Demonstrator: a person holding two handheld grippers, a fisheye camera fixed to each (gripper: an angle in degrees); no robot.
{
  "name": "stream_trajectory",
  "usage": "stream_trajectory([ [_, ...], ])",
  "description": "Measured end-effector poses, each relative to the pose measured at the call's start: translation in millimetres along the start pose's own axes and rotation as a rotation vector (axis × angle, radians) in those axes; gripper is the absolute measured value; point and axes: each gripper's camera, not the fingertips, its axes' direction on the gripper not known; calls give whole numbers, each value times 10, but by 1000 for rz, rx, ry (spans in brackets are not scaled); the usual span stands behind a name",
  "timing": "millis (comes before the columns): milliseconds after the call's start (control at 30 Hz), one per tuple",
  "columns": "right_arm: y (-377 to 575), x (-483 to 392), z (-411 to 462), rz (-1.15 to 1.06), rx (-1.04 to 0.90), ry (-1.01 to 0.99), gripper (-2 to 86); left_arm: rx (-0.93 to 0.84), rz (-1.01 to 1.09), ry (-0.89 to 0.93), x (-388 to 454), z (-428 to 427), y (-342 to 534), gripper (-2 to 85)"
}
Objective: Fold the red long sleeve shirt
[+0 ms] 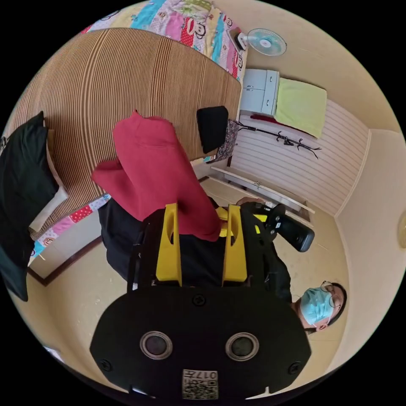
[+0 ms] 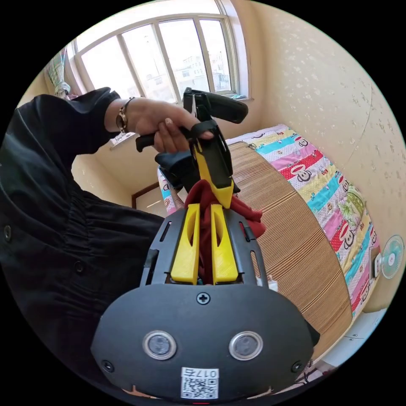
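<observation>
The red long sleeve shirt (image 1: 156, 169) hangs bunched in the air in front of the bed, and its lower end reaches my left gripper (image 1: 202, 207). That gripper's yellow jaws stand wide apart, the cloth lying loosely between their tips. The right gripper (image 1: 220, 226) pinches the shirt's end just beside them. In the right gripper view my right gripper (image 2: 205, 207) has its jaws close together on a fold of the red shirt (image 2: 206, 237). A hand holds the left gripper (image 2: 226, 196) right above it, its tip against the same bunch.
A bed with a brown striped mat (image 1: 105, 84) and a patterned quilt (image 2: 325, 182) lies behind the shirt. Dark clothes (image 1: 21, 182) and a black item (image 1: 211, 127) rest on it. A fan (image 1: 266, 42), cabinet (image 1: 260, 89) and coat rack (image 1: 287, 139) stand beyond. The person (image 2: 50, 220) is close by.
</observation>
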Motion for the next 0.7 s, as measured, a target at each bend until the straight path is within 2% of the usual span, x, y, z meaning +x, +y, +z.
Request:
stream_trajectory([
  [67,-15,-88,52,-27,-20,3,15,-47,-47,15,-112,32,28,82],
  [133,32,-183,30,-21,-8,15,18,-52,-1,67,-117,43,72,56],
  [200,114,-216,-60,7,33,37,22,-46,132,65,6,-7,103,47],
  [267,192,-193,-200,61,101,49,28,19,370,-14,384,-190,222,35],
  [333,315,-148,-479,156,256,69,40,118,553,-32,700,-383,418,24],
  [400,455,-152,-751,182,412,33,44,195,723,45,927,-564,654,17],
  [533,904,-238,-1357,117,791,-130,31,426,1157,340,1105,-989,1346,11],
  [600,1002,-290,-1444,75,837,-204,25,519,1304,489,1064,-1135,1577,13],
  [700,979,-404,-1327,9,747,-290,14,625,1407,806,939,-1372,1682,13],
])
